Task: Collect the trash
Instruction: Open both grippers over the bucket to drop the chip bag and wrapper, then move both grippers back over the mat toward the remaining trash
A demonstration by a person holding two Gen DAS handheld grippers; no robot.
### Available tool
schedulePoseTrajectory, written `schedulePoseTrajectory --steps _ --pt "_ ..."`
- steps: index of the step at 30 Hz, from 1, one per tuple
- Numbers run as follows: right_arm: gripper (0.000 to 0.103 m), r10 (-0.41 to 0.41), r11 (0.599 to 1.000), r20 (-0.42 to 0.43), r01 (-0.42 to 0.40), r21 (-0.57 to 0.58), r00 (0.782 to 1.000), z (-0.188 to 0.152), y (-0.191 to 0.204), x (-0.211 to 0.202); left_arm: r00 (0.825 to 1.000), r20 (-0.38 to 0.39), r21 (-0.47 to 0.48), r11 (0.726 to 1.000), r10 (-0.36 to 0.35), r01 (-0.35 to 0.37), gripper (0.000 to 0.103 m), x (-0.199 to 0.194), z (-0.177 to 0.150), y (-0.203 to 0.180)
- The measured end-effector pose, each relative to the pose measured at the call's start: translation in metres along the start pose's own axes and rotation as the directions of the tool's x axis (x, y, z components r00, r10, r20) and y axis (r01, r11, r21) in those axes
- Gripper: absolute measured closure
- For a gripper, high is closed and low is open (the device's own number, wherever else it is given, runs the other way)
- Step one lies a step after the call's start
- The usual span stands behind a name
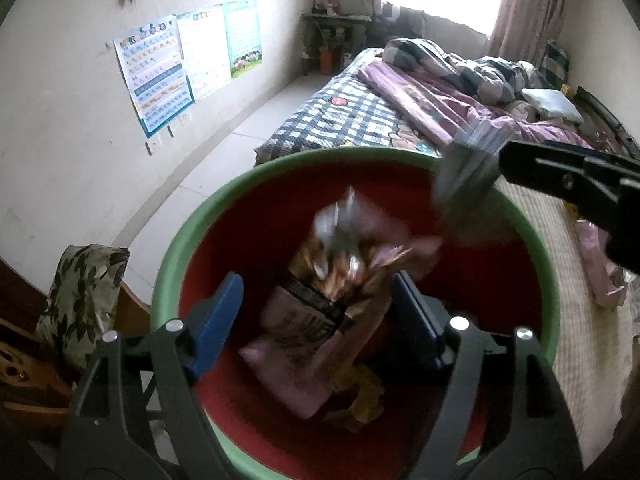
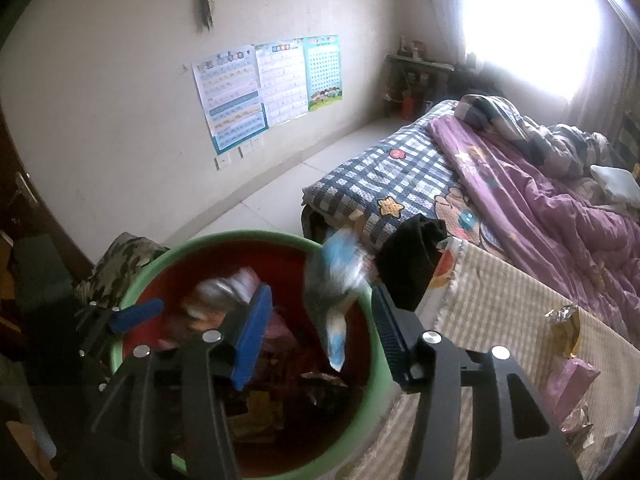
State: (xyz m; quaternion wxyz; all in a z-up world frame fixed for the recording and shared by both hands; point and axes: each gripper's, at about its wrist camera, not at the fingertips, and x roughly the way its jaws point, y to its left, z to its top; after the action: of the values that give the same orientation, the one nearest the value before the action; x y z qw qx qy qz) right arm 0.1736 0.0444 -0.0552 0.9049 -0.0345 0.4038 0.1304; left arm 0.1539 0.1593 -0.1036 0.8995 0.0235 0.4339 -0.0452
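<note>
A green-rimmed bin (image 1: 176, 240) w/ red inside is seen directly below both grippers; it stands at the near end of the bed (image 1: 352, 112), touching or just beside a beige striped mat (image 2: 500, 292).

Left gripper (image 1: 316, 320): jaws set wide, nothing pressed by the pads. A blurred snack wrapper (image 1: 344, 232) is seen between and beyond the blue pads, over the bin's inside, apart from both pads. Pink and yellow wrappers (image 1: 296, 344) are piled at the bin bottom.

Right gripper (image 2: 320, 328): jaws parted approx. halfway, pads not touching anything. A blurred blue-white wrapper (image 2: 338, 280) is caught between them, at the bin's far-right rim, partly over the inside. Whether it touches the rim can't be told.

Still uncollected on the mat, right of the bin: a gold foil wrapper (image 2: 564, 328) and a pink packet (image 2: 572, 384), near each other.

Around the bin:
- a black cloth (image 2: 412, 260) draped at the mat's far edge, just right of the bin rim.
- a leaf-print cushion (image 1: 80, 300) on the left, close to the rim.
- a checked quilt (image 2: 384, 184) and a purple duvet (image 2: 540, 208) on the bed, far right.
- posters (image 2: 268, 88) on the far-left wall; a cluttered shelf (image 2: 416, 80) by the bright window (image 2: 528, 20).

Bin mouth is crowded by both grippers, the left gripper's blue pad showing at the near-left rim in the right wrist view.
</note>
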Motion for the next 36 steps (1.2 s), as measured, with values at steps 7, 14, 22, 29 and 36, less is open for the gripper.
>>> schedulePoseTrajectory --steps 7,14,22,29,36 --pt "0.042 0.018 1.000 0.017 -0.018 0.017 1.000 -0.005 -0.004 -0.010 0.999 0.015 -0.016 0.999 0.028 -0.028 0.024 -0.012 -0.006 0.002" --pt "0.034 -0.007 0.995 0.042 0.003 0.098 0.999 -0.031 -0.044 -0.045 0.997 0.067 -0.020 1.000 0.024 -0.023 0.024 -0.037 -0.006 -0.016" --pt "0.034 -0.161 0.956 -0.039 0.166 0.240 0.986 -0.117 -0.142 -0.094 0.993 0.110 0.049 0.998 -0.046 0.041 0.024 -0.066 -0.020 -0.086" --pt "0.028 -0.358 0.842 -0.133 0.381 0.381 0.924 -0.195 -0.247 -0.149 0.987 0.082 0.095 0.987 -0.139 0.131 0.024 -0.080 -0.042 -0.162" --pt "0.024 -0.392 0.777 -0.194 0.436 0.455 0.899 -0.239 -0.318 -0.170 0.963 0.027 0.165 0.952 -0.267 0.259 0.022 -0.086 -0.053 -0.247"
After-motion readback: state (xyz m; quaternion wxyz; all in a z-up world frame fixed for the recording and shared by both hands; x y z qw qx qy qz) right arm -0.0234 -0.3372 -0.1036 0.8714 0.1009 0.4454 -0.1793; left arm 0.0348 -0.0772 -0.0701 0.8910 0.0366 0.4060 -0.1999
